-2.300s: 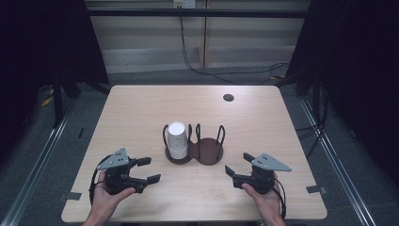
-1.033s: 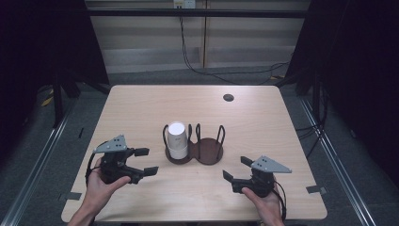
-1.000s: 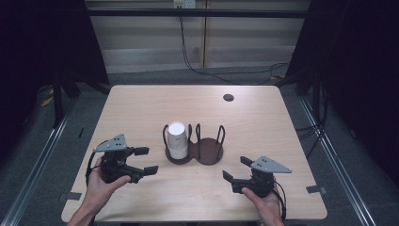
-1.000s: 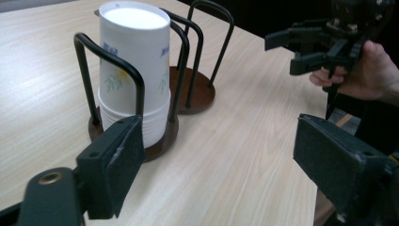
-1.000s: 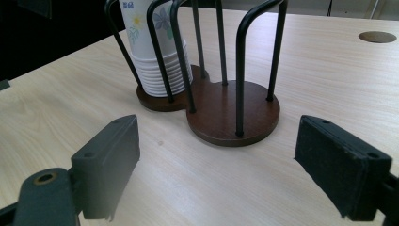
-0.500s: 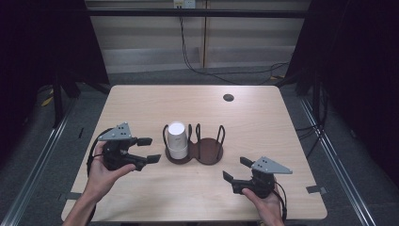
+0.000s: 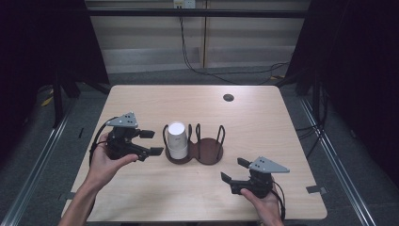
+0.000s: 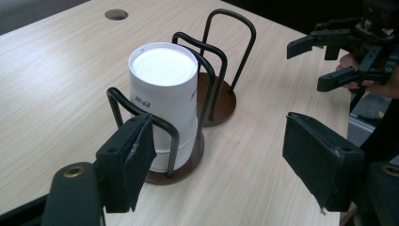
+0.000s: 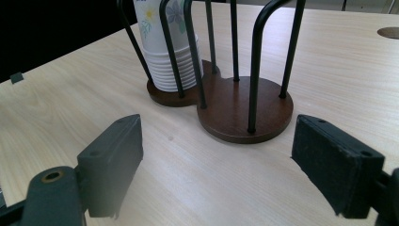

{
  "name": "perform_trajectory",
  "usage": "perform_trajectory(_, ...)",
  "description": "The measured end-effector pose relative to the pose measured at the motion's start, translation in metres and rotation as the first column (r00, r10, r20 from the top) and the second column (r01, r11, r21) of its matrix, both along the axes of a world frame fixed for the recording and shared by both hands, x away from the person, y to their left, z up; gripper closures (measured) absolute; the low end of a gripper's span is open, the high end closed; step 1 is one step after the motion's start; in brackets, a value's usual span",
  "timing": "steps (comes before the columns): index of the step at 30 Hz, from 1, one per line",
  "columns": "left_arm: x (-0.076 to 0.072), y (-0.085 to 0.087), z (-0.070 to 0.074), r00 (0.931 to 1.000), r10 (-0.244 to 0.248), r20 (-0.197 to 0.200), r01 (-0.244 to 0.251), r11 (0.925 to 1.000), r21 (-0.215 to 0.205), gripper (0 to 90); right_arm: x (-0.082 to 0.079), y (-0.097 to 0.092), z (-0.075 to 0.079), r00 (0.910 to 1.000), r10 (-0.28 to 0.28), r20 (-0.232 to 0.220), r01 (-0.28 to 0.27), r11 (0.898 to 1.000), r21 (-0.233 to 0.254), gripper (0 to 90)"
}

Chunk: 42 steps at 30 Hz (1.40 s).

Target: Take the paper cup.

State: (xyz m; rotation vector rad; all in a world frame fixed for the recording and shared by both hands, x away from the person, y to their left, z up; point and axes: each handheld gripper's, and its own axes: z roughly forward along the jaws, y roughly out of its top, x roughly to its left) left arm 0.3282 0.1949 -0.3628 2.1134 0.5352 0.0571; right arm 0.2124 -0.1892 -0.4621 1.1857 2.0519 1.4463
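Your left gripper (image 7: 147,142) sits just left of the stack of paper cups (image 7: 177,140), fingers open with nothing between them; they have just been spreading again after a brief squeeze. The stack stands upside down in the left bay of the two-bay wire cup holder (image 7: 202,150) at mid-counter (image 7: 263,122); the right bay is bare. You look to be in the approach, lining up on the stack. Next, carry the fingers (image 8: 129,165) past the wire hoops so that they straddle the top cup, then close gently; paper crushes easily. Your right gripper (image 7: 233,170) waits near the counter's front edge, fingers open and holding nothing, aimed at the holder's base.
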Motion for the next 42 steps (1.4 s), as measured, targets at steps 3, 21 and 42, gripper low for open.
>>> perform_trajectory(3,0.003,-0.002,0.003,0.9991,0.023,0.036,-0.024,0.9997,0.007,25.6,-0.001,0.0,0.001,1.0,0.004,0.007,-0.004,1.0,0.003,16.5)
perform_trajectory(21,0.031,-0.029,0.015,0.9989,-0.013,0.045,0.008,0.9936,0.113,26.5,-0.001,0.001,0.0,0.9998,0.018,0.006,-0.018,1.0,-0.001,16.5)
perform_trajectory(42,0.052,-0.057,0.021,0.9964,-0.072,0.045,0.057,0.9608,0.271,26.3,0.0,0.003,0.0,0.9994,0.034,-0.006,-0.034,0.999,-0.013,16.7)
